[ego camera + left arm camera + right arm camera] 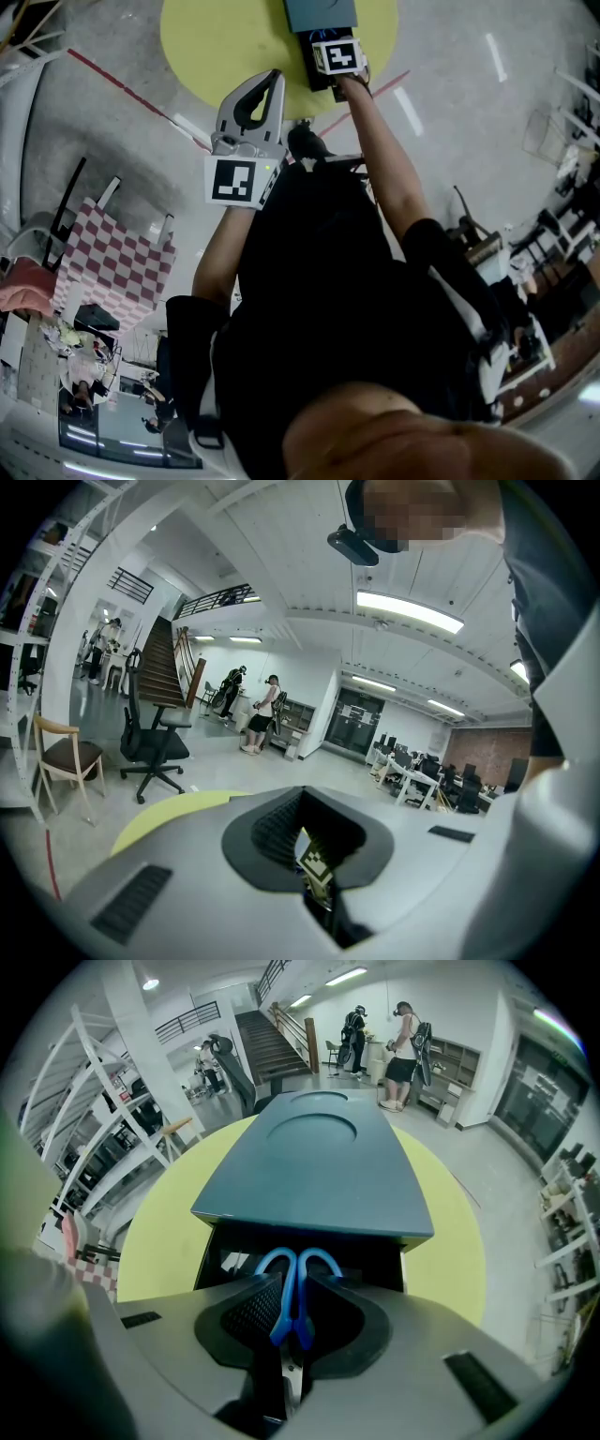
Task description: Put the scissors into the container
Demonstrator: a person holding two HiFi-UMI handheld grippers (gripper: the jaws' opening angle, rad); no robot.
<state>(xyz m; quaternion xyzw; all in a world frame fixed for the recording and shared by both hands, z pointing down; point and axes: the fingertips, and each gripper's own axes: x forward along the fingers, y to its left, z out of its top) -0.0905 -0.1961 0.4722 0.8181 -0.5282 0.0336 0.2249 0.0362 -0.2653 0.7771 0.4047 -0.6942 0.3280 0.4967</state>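
Note:
The scissors (298, 1279) have blue handles, and my right gripper (292, 1305) is shut on them. Their handles point forward into the dark open front of the teal container (319, 1166), while the blades run back between the jaws. In the head view the right gripper (336, 58) is at the container (321, 13) on the round yellow table (202, 47). My left gripper (253, 103) hangs over the table's near edge, apart from the container. In its own view the left gripper (309, 841) looks shut with nothing in it.
A black office chair (155, 742) and a wooden chair (66, 757) stand on the floor to the left, with people (262, 714) far behind. A checkered cloth (117, 262) lies at lower left. The container's lid (314, 1129) has a round recess.

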